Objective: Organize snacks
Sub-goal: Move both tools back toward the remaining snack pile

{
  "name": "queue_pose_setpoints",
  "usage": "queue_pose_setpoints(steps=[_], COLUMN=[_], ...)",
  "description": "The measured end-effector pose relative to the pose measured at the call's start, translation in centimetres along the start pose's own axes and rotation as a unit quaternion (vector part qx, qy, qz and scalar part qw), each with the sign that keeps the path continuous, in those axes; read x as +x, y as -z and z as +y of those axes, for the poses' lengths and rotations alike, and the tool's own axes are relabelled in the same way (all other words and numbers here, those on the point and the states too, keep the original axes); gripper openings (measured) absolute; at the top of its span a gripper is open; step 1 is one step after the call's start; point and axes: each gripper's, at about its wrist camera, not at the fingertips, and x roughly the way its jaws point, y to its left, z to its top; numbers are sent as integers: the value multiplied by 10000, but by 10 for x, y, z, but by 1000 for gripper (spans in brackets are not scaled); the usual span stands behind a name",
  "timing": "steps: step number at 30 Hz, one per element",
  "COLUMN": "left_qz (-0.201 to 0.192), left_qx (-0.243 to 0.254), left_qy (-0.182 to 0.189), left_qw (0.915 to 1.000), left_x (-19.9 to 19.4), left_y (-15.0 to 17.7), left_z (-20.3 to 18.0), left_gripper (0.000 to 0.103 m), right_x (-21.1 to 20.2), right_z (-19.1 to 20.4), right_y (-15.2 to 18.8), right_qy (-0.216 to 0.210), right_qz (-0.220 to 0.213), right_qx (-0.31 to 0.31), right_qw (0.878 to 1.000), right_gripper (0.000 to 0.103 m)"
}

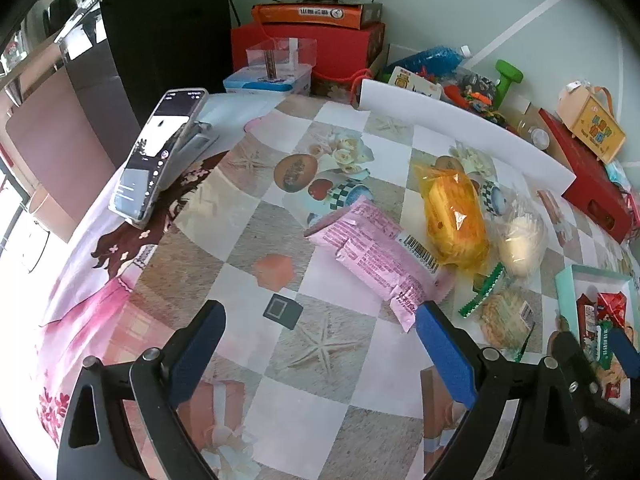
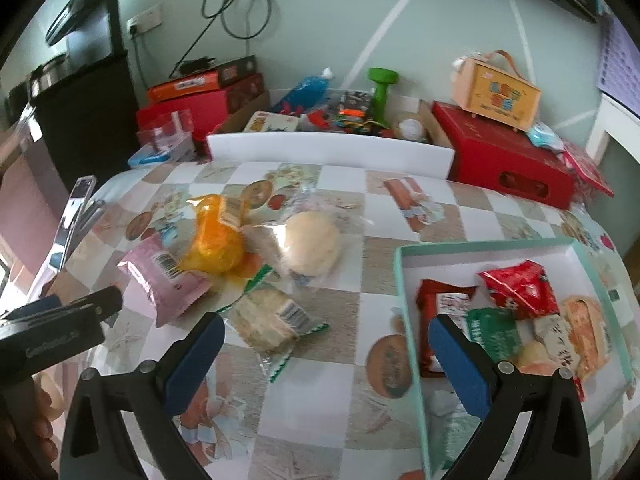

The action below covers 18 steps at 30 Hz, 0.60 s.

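Observation:
Four wrapped snacks lie loose on the checked tablecloth: a pink packet (image 1: pixel 376 256) (image 2: pixel 168 280), a yellow packet (image 1: pixel 456 216) (image 2: pixel 216 240), a pale round bun in clear wrap (image 1: pixel 520 240) (image 2: pixel 308 244), and a green-edged cracker packet (image 1: pixel 504 312) (image 2: pixel 272 316). A teal box (image 2: pixel 480 246) (image 1: pixel 564 288) on the right holds several red, green and orange packets. My left gripper (image 1: pixel 320 320) (image 2: pixel 76 302) hovers open over bare cloth, just short of the pink packet. Open and holding nothing, my right gripper (image 2: pixel 324 328) (image 1: pixel 592 340) hangs between the cracker packet and the box's left wall.
A phone on a stand (image 1: pixel 156 160) (image 2: pixel 68 220) leans at the table's left. A white foam board (image 1: pixel 460 120) (image 2: pixel 328 152) stands across the back. Behind it are red boxes (image 2: pixel 504 164), a green dumbbell (image 2: pixel 380 92), toys and a black appliance (image 1: pixel 168 32).

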Motion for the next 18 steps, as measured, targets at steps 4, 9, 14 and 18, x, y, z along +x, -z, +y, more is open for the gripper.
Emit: queue_pose_setpoints(steps=[4, 9, 14, 18], left_qz=[121, 114, 95, 78], left_qx=[21, 34, -9, -51], left_qy=[44, 105, 143, 192], left_qw=[9999, 9999, 9999, 9998], left_x=[10, 14, 17, 20], left_y=[0, -2, -5, -8], left_z=[-4, -7, -9, -10], left_gripper=[96, 96, 96, 96], right_x=[7, 14, 23, 27], right_z=[10, 21, 23, 20], right_y=[1, 4, 6, 5], right_qy=[-100, -189, -188, -224], right_qz=[-8, -33, 32, 26], right_qx=[-187, -371, -370, -312], right_qw=[9998, 9991, 9991, 9993], right_gripper=[103, 103, 103, 102])
